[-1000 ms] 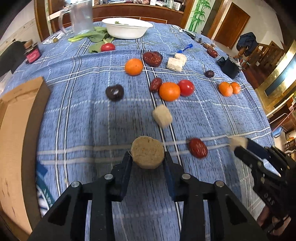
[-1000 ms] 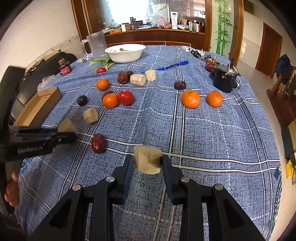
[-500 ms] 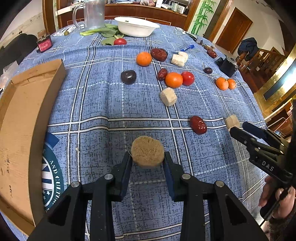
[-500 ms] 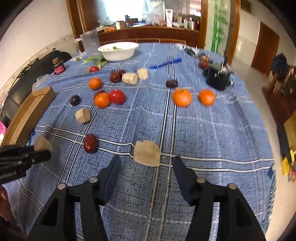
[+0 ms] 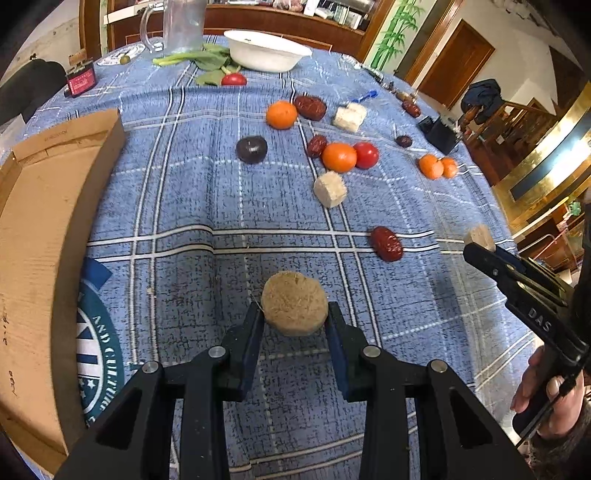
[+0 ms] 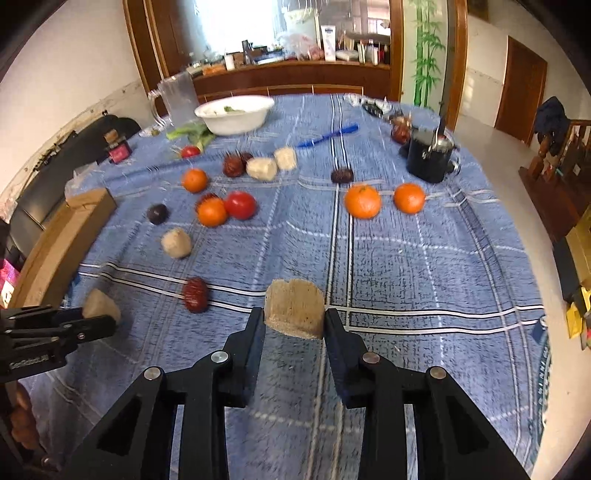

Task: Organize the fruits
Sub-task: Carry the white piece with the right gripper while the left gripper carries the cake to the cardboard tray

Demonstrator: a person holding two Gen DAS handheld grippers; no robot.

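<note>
Left tongs (image 5: pixel 295 319) clenched on a round tan cake (image 5: pixel 294 302), held just above the blue checked table (image 5: pixel 192 192). Right tongs (image 6: pixel 294 320) closing, a squarish tan block (image 6: pixel 295 308) between them with both pads touching its sides (frame is motion-blurred). From the left view the right tongs sit at 3 o'clock, a person's hand (image 5: pixel 546 402) on the handle.

Outward from the left tongs: red date (image 5: pixel 386 243) at 1 o'clock, pale cube (image 5: pixel 330 189) at 12, beyond it an orange (image 5: pixel 339 157) touching a tomato (image 5: pixel 366 155) and a second date (image 5: pixel 317 145). Dark plum (image 5: pixel 252 148) at 11 o'clock, alone. Farther back another orange (image 5: pixel 281 115), a big date (image 5: pixel 310 107), two pale cubes (image 5: pixel 349 116). Two oranges (image 5: pixel 437 167) side by side at 2 o'clock. Cardboard box (image 5: pixel 48 229) at 9 o'clock on the table edge. Far end: white bowl (image 5: pixel 266 55), greens (image 5: pixel 201 61), clear jug (image 5: pixel 177 22).
</note>
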